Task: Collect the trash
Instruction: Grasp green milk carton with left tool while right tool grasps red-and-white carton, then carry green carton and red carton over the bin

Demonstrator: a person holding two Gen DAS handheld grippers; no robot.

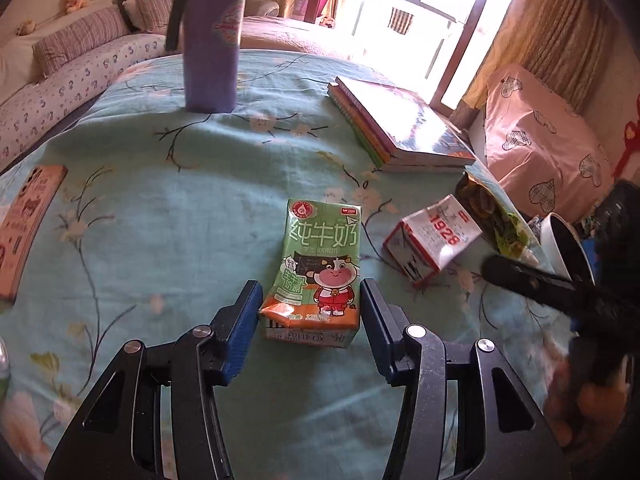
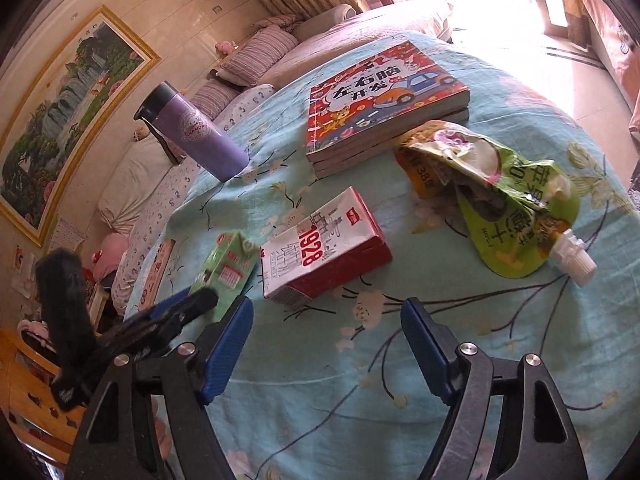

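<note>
A green milk carton (image 1: 320,268) lies on the floral teal tablecloth (image 1: 160,208). My left gripper (image 1: 310,304) is open, its jaws on either side of the carton's near end, not squeezing it. A red and white "1928" carton (image 1: 434,242) lies to its right; it also shows in the right wrist view (image 2: 324,248). A crumpled green spout pouch (image 2: 504,200) lies further right. My right gripper (image 2: 326,324) is open and empty, just in front of the red carton. The green carton (image 2: 226,268) and the left gripper (image 2: 176,312) show at its left.
A purple flask (image 1: 212,40) stands at the back of the table. A stack of books (image 1: 396,128) lies at the back right. A phone (image 1: 28,228) lies at the left edge. A white bin (image 1: 560,244) stands beyond the right edge. Sofas lie behind.
</note>
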